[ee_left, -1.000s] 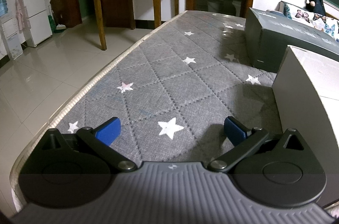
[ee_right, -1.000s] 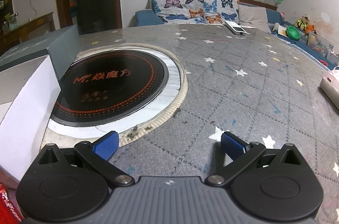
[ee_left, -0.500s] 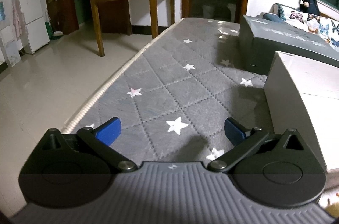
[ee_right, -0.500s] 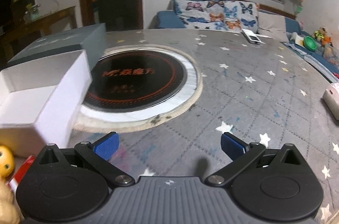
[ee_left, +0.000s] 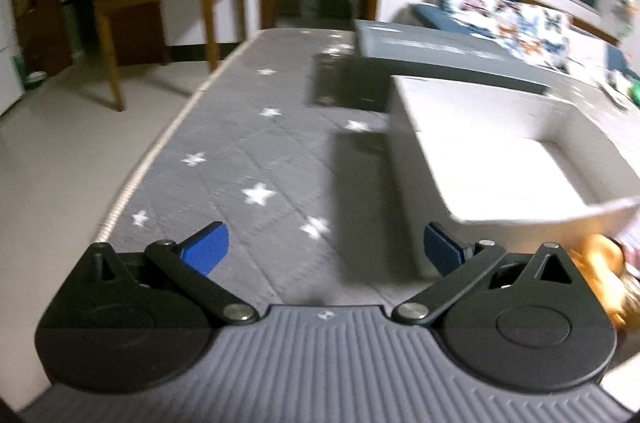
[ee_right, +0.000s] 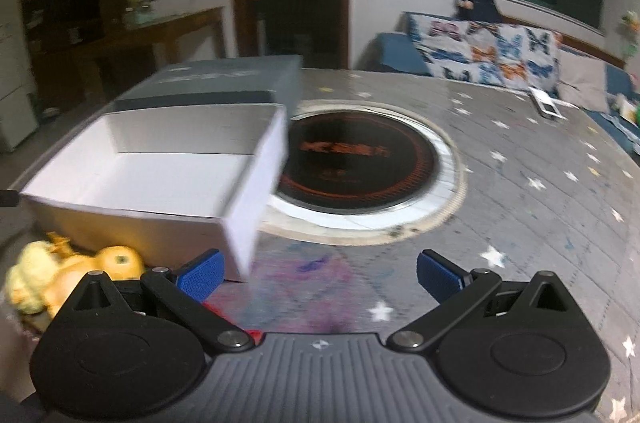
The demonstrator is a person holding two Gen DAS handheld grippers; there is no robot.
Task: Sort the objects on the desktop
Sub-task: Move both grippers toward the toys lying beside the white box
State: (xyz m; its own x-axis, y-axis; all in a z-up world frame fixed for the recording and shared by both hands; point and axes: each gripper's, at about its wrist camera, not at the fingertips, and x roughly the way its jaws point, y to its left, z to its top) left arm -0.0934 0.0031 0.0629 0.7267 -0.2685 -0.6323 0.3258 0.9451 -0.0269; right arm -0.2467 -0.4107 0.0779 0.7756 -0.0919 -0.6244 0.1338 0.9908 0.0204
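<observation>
We hold two grippers above a worktop (ee_right: 540, 207) covered in grey quilted cloth with white stars. Both views are blurred by motion. The left gripper (ee_left: 326, 249) has its jaws spread wide with nothing between them, and so does the right gripper (ee_right: 318, 273). An open white cardboard box (ee_right: 160, 175) sits on the worktop, empty inside as far as we can see; it lies ahead and to the right of the left gripper, and ahead and to the left of the right gripper. Touching its far side is a dark grey box (ee_right: 224, 79). Just beside the white box's near wall lie yellow and orange plush toys (ee_right: 72, 271), too blurred to tell apart. A round black induction cooktop (ee_right: 360, 159) with orange markings is set into the worktop, just right of the white box.
</observation>
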